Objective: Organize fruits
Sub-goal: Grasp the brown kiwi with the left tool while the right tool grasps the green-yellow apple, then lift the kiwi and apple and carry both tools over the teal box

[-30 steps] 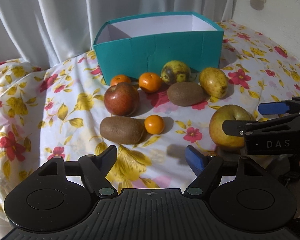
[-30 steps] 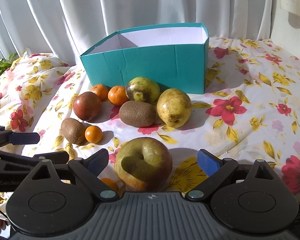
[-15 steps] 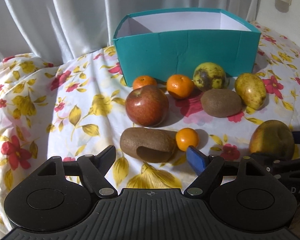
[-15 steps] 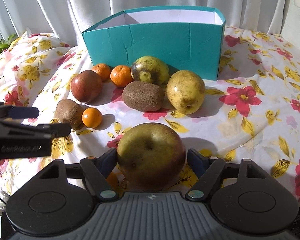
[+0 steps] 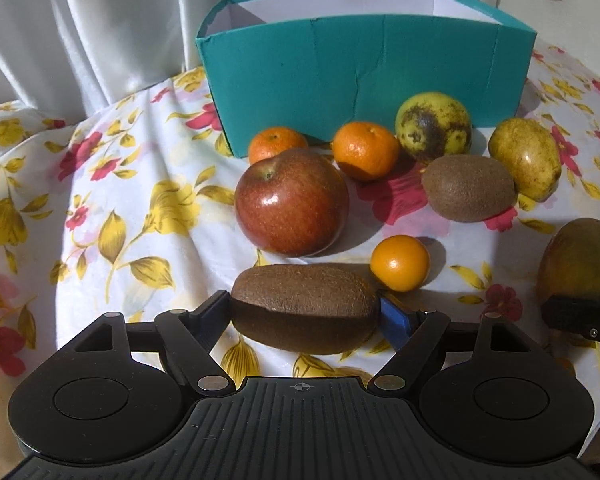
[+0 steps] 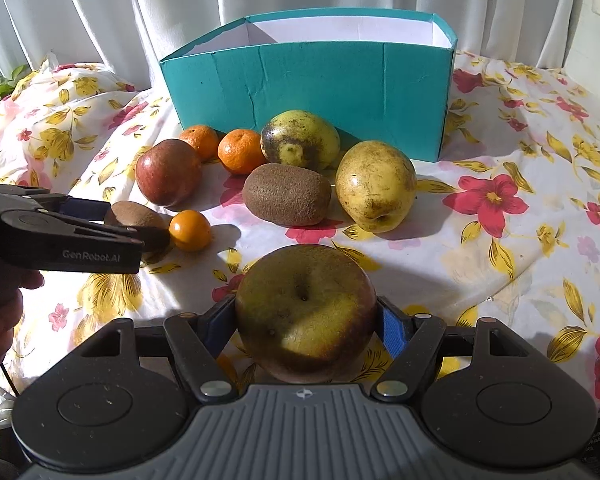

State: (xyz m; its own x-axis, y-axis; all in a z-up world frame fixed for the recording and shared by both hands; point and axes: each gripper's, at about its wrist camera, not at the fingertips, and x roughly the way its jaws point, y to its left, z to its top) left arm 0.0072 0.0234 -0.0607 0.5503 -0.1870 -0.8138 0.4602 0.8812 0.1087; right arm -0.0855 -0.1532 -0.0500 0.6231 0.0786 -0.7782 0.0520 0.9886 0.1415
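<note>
Two views covered the scene, and the left wrist view came first. The left gripper had its fingers pressed against both ends of a long kiwi, which lay on the floral cloth. Just beyond it sat a red apple and a small orange, the orange touching the kiwi's right end. Farther back, two mandarins, a spotted green fruit, a second kiwi and a yellow pear lay in front of the teal box, whose white inside showed no fruit. At the right edge a yellow-green apple sat against a black finger of the other gripper.

From the right wrist view, the right gripper had its fingers closed against the sides of the yellow-green apple, low over the cloth; whether the apple touched the cloth could not be told. The left gripper appeared at the left with its fingers around the long kiwi, beside the small orange. The teal box stood behind the remaining fruit.
</note>
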